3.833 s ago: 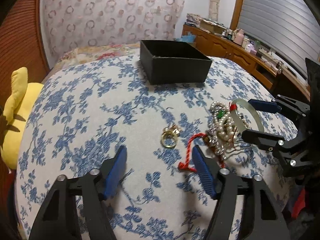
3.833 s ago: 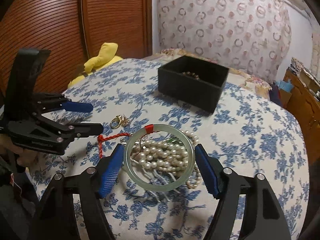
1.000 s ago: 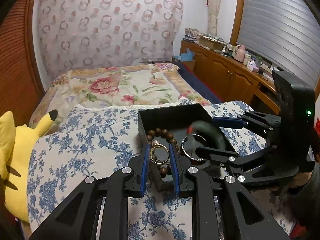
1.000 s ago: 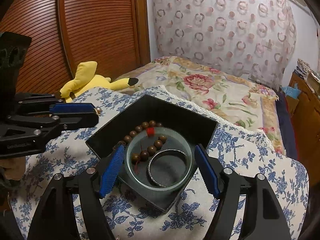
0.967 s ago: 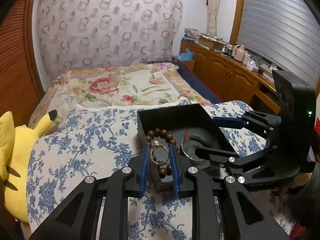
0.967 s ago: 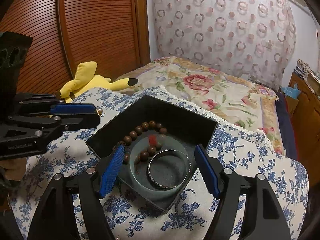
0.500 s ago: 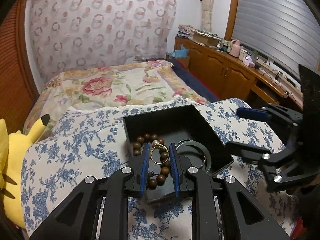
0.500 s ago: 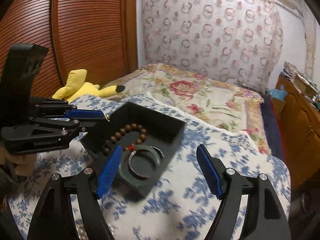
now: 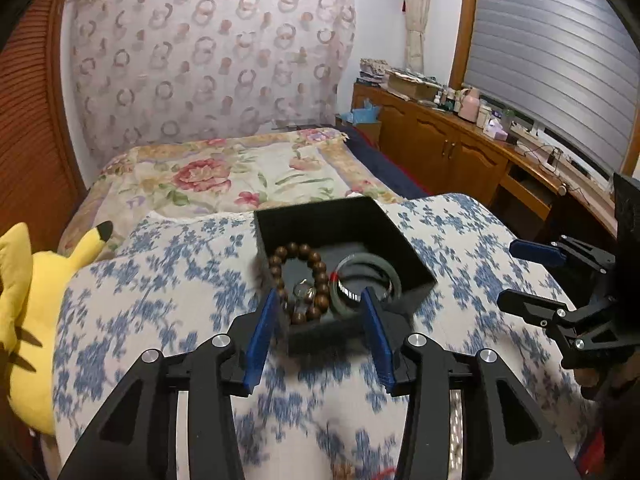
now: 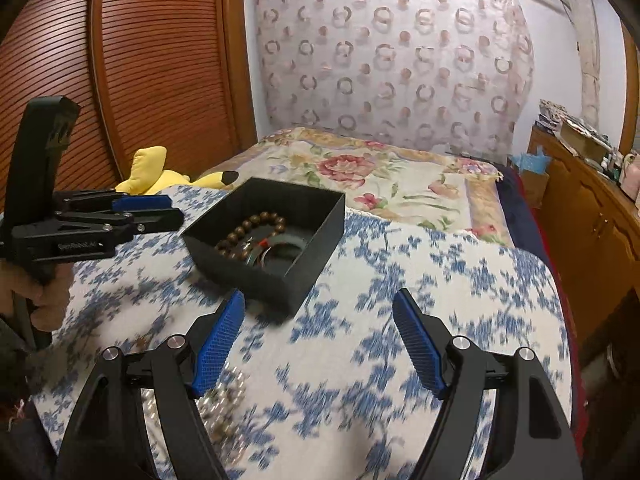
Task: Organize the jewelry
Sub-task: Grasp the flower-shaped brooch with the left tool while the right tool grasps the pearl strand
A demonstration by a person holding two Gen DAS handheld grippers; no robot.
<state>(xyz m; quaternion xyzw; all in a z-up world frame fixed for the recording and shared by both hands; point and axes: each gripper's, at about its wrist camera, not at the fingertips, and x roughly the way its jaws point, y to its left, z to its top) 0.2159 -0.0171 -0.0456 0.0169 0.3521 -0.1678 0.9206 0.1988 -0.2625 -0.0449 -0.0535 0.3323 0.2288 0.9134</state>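
While the left gripper and right gripper both gaped empty, the loose pearl-bead strand on the blue-flowered white cloth looked limp and slippery, best pinched at a bunched clump.

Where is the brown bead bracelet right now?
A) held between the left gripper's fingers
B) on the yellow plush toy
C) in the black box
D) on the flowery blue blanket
C: the brown bead bracelet lies inside the black box beside the green bangle, and the left gripper is open with nothing between its fingers.
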